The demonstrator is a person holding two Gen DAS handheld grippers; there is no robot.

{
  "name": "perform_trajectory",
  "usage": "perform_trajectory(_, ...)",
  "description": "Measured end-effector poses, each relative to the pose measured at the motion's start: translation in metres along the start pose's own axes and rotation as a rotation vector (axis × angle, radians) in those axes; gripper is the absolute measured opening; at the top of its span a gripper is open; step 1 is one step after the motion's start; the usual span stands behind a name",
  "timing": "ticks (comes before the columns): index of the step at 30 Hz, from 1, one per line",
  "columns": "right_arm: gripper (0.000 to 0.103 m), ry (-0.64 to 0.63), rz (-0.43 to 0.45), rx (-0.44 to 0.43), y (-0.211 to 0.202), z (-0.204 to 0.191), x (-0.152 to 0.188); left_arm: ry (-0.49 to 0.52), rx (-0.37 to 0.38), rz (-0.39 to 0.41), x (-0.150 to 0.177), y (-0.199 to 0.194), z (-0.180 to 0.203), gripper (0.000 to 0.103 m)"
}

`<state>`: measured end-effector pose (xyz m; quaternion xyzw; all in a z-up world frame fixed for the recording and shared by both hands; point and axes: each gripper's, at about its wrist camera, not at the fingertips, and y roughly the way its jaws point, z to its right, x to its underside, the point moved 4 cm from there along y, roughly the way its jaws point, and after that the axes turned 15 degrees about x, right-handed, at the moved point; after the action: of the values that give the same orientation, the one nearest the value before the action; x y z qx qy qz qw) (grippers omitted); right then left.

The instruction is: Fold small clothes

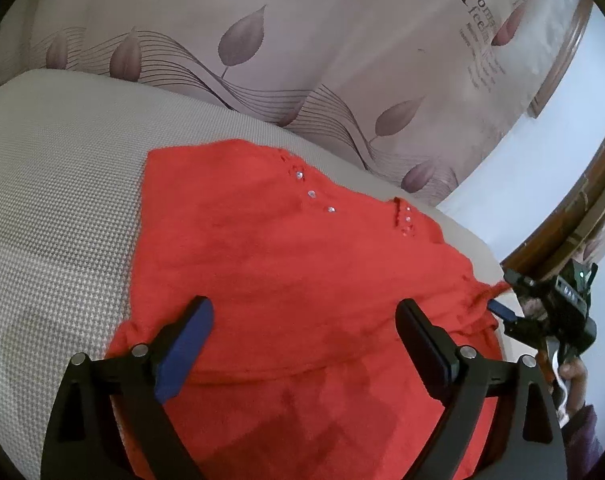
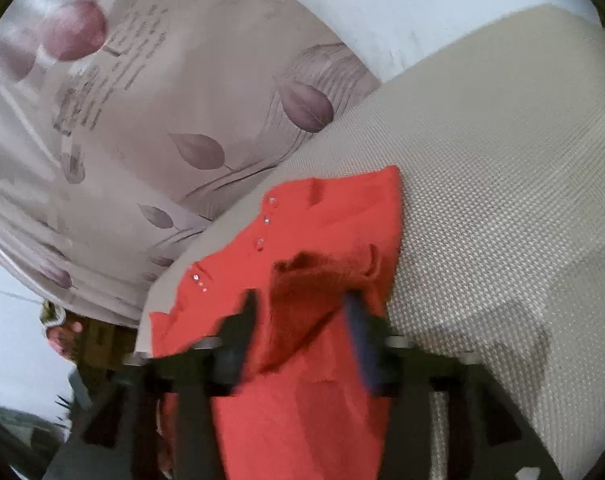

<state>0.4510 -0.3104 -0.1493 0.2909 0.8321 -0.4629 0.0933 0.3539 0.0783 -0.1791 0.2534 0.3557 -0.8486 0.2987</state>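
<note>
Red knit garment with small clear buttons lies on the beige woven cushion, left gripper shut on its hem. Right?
Not quite. The left gripper is open: in the left wrist view its jaws stand wide apart over the red knit garment, gripping nothing. The rest holds: the garment, with its small clear buttons, lies on the beige woven cushion.

Both wrist cameras look steeply down, close over the same red garment [image 1: 286, 280] from opposite sides.
</note>
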Motion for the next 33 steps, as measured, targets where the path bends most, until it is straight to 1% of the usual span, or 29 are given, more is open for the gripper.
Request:
perform_trajectory(3,0.066,0.060,-0.016,-0.100,-0.001,0.000,-0.007,-0.001,0.003,-0.002,0.000,0.000,0.001,0.094)
perform_trajectory(4,0.068,0.109,-0.035,-0.157,-0.002,0.003,-0.007,-0.001,0.003,-0.002,0.000,0.000,0.001,0.094)
perform_trajectory(5,0.071,0.150,-0.060,-0.193,-0.001,0.006,-0.007,-0.002,0.004,-0.003,0.000,0.001,0.000,0.095)
perform_trajectory(6,0.071,0.152,-0.069,-0.177,-0.001,0.008,-0.008,-0.001,0.004,-0.004,0.000,0.001,0.000,0.095)
perform_trajectory(8,0.070,0.106,-0.067,-0.131,0.001,0.006,-0.008,0.001,0.001,-0.006,0.000,0.001,0.001,0.096)
perform_trajectory(10,0.057,0.062,-0.058,-0.106,0.001,0.002,-0.009,0.002,0.000,-0.007,0.000,0.002,0.002,0.096)
perform_trajectory(11,0.041,0.021,-0.058,-0.070,0.003,-0.003,-0.009,0.001,0.000,-0.006,-0.001,0.001,0.002,0.096)
perform_trajectory(12,0.029,-0.010,-0.068,-0.039,0.007,-0.006,-0.011,0.000,0.002,-0.006,-0.001,0.001,0.002,0.096)
perform_trajectory(13,0.025,-0.033,-0.077,-0.012,0.011,-0.009,-0.012,-0.001,0.004,-0.004,-0.001,0.001,0.002,0.096)
perform_trajectory(14,0.013,-0.060,-0.086,0.021,0.016,-0.011,-0.012,-0.004,0.007,-0.002,0.000,0.001,0.001,0.096)
perform_trajectory(15,0.007,-0.089,-0.093,0.050,0.020,-0.015,-0.012,-0.008,0.013,0.003,-0.001,-0.001,0.001,0.096)
perform_trajectory(18,0.006,-0.167,-0.074,0.111,0.025,-0.032,-0.021,-0.023,0.014,0.033,-0.003,-0.006,-0.002,0.096)
perform_trajectory(20,0.005,-0.229,-0.018,0.117,0.018,-0.055,-0.037,-0.032,-0.003,0.060,-0.005,-0.011,-0.005,0.096)
perform_trajectory(21,0.005,-0.249,0.039,0.079,0.004,-0.071,-0.048,-0.040,-0.006,0.070,-0.005,-0.012,-0.007,0.096)
perform_trajectory(23,0.005,-0.267,0.181,-0.066,-0.036,-0.100,-0.066,-0.044,-0.003,0.075,-0.006,-0.013,-0.008,0.096)
perform_trajectory(24,0.005,-0.288,0.240,-0.088,-0.051,-0.108,-0.070,-0.039,-0.006,0.073,-0.006,-0.013,-0.007,0.096)
perform_trajectory(25,0.005,-0.305,0.258,-0.085,-0.053,-0.108,-0.072,-0.033,-0.020,0.069,-0.006,-0.012,-0.006,0.096)
perform_trajectory(26,0.005,-0.304,0.244,-0.063,-0.046,-0.102,-0.072,-0.030,-0.030,0.063,-0.005,-0.011,-0.006,0.096)
perform_trajectory(27,0.005,-0.275,0.193,-0.013,-0.026,-0.082,-0.070,-0.031,-0.030,0.062,-0.006,-0.011,-0.006,0.096)
perform_trajectory(30,0.005,-0.203,0.091,0.070,0.015,-0.031,-0.058,-0.037,-0.023,0.067,-0.006,-0.012,-0.007,0.096)
perform_trajectory(31,0.005,-0.175,0.063,0.075,0.025,-0.015,-0.051,-0.039,-0.022,0.064,-0.005,-0.012,-0.007,0.096)
perform_trajectory(33,0.005,-0.132,0.039,0.053,0.036,-0.001,-0.043,-0.037,-0.028,0.058,-0.005,-0.011,-0.007,0.096)
